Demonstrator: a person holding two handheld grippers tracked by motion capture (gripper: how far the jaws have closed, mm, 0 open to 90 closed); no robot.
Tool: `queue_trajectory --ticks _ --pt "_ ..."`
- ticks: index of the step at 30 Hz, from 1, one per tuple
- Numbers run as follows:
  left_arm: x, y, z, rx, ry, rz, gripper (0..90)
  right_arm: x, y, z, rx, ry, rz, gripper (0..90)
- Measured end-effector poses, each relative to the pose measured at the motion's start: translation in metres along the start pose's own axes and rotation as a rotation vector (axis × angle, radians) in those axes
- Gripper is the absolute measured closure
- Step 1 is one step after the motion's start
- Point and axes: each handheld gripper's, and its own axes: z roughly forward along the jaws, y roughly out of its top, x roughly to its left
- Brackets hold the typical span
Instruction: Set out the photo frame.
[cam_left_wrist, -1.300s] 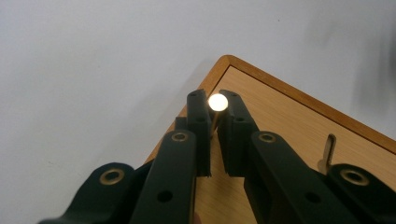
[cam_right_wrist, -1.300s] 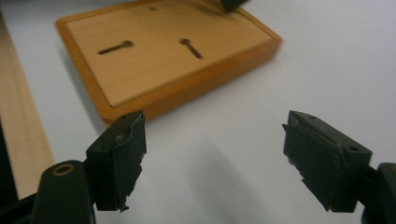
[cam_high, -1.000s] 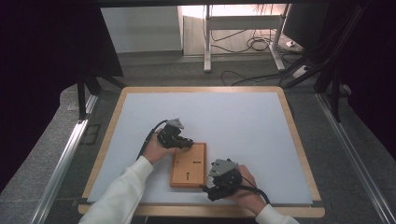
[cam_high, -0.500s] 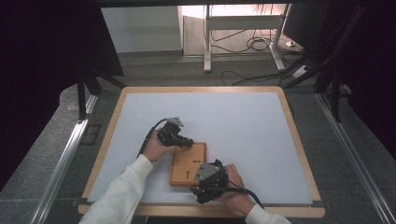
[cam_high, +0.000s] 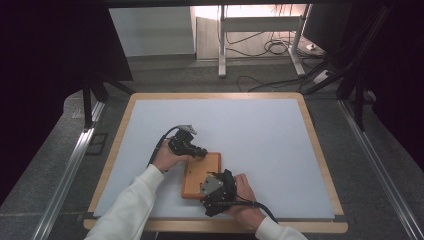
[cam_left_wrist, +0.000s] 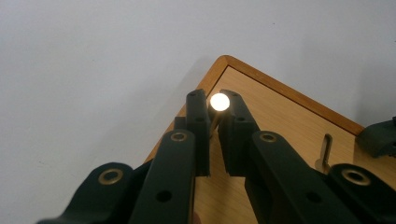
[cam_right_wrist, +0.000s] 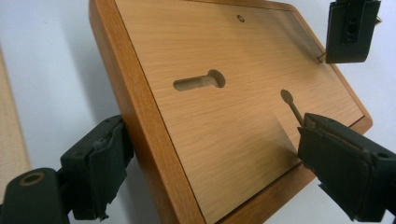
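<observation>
Here the wooden board (cam_high: 197, 175) lies flat near the front edge of the table (cam_high: 260, 130), a shallow panel with a raised rim, a keyhole-shaped slot (cam_right_wrist: 200, 80) in its middle and a thin metal pin (cam_right_wrist: 293, 108) lying on its face. At the board's far corner a second pin with a round, shiny head (cam_left_wrist: 219, 101) stands upright. The left gripper (cam_left_wrist: 213, 108) has its fingers (cam_left_wrist: 198, 116) drawn nearly together and pinching that pin just below the head. The right gripper (cam_right_wrist: 210, 154) sits at the near end with its fingers spread wide, one outside the board's long edge and the other over the opposite side, beside the lying pin; they straddle the board and do not press on it yet.

The step in hand looks like steadying the board while the corner pin is worked. To do it well, the right fingers should close squarely on the two rims, low on the wood, so the panel cannot tip or slide. They should stay clear of the loose pin, which could roll if nudged. The left hand should keep its pinch straight along the pin's axis and move it without sideways lean, since a tilt could bind it in its hole.
</observation>
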Motion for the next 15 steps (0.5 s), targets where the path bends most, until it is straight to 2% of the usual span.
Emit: queue_trajectory --ticks 2,7,15 --pt "0.0001 0.0 0.0 0.0 -0.001 -0.002 83.8 0.0009 0.0003 0.0005 0.003 -0.002 0.002 10.7" --pt "-0.0003 0.0 0.0002 0.002 0.001 -0.001 83.6 0.0064 0.0019 0.0046 0.018 -0.047 -0.056 12.7" --pt "0.0003 -0.0004 0.0001 -0.005 0.006 -0.005 84.5 0.0062 0.0031 -0.0012 -0.014 -0.049 -0.059 19.3"
